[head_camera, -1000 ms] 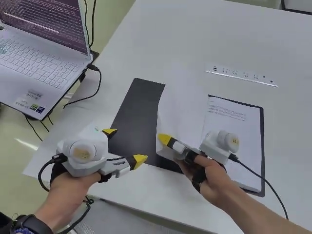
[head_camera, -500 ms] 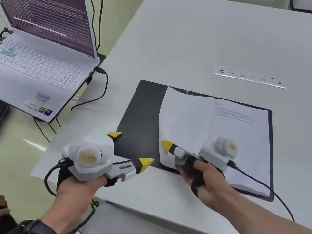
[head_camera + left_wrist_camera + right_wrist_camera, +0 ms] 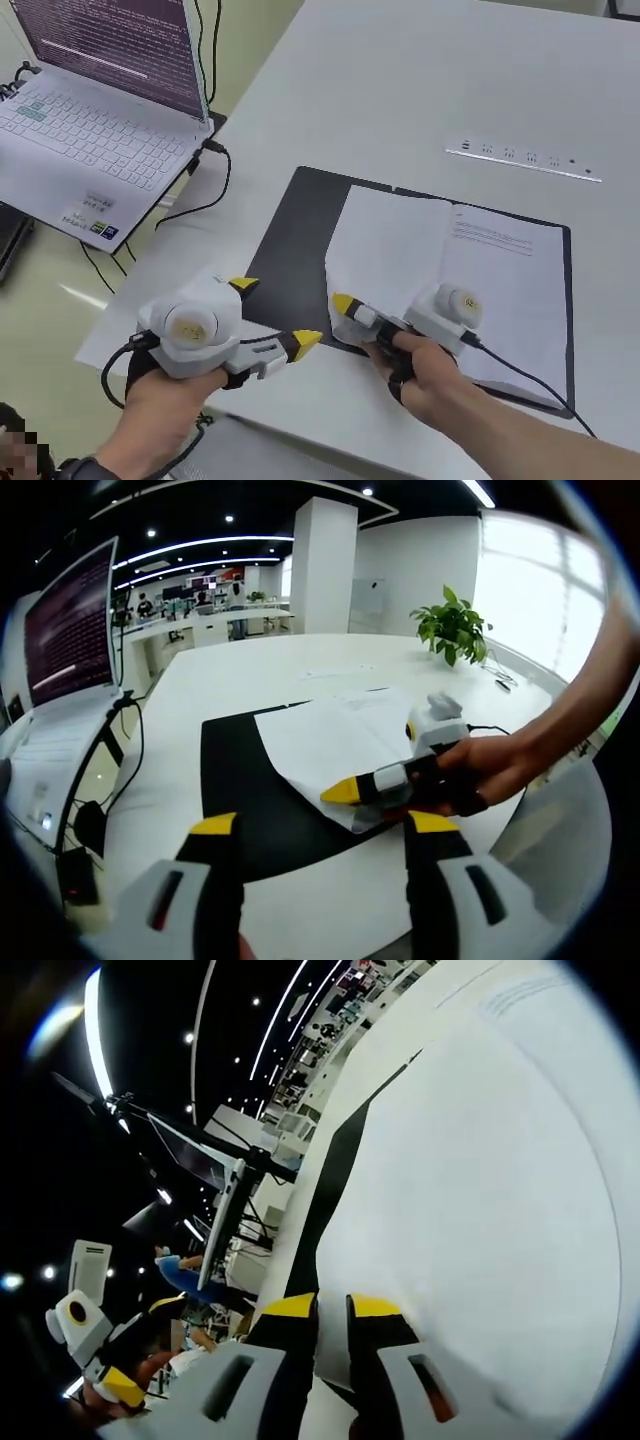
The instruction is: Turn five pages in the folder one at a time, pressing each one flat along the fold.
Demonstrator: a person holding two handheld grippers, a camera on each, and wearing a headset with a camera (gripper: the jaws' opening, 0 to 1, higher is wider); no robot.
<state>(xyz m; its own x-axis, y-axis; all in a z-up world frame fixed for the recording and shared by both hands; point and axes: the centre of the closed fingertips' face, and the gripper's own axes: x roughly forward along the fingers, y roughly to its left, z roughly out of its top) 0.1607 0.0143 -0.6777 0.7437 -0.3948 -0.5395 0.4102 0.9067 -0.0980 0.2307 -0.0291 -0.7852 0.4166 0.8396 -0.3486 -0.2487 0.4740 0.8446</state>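
A black folder [image 3: 285, 240] lies open on the white table. Its right side shows a printed page [image 3: 515, 275]. One white page [image 3: 385, 250] is lifted off it and curves over toward the black left cover [image 3: 235, 780]. My right gripper [image 3: 345, 305] is shut on that page's lower edge, and the sheet [image 3: 480, 1180] runs between its nearly closed jaws [image 3: 332, 1310]. Left of it, my left gripper [image 3: 275, 313] is open and empty near the folder's front left corner, level with the right gripper [image 3: 350, 790]. Its own jaws [image 3: 322, 825] stand wide apart.
An open laptop [image 3: 100, 120] sits at the far left, with black cables [image 3: 205, 190] trailing toward the folder. A flush socket panel [image 3: 525, 160] lies in the tabletop behind the folder. The table's front edge [image 3: 330, 440] runs just under both hands.
The head camera has shifted, so the folder sits further right and lower. My right gripper keeps hold of the page, which has leaned a little further over the left cover. The left gripper stays open.
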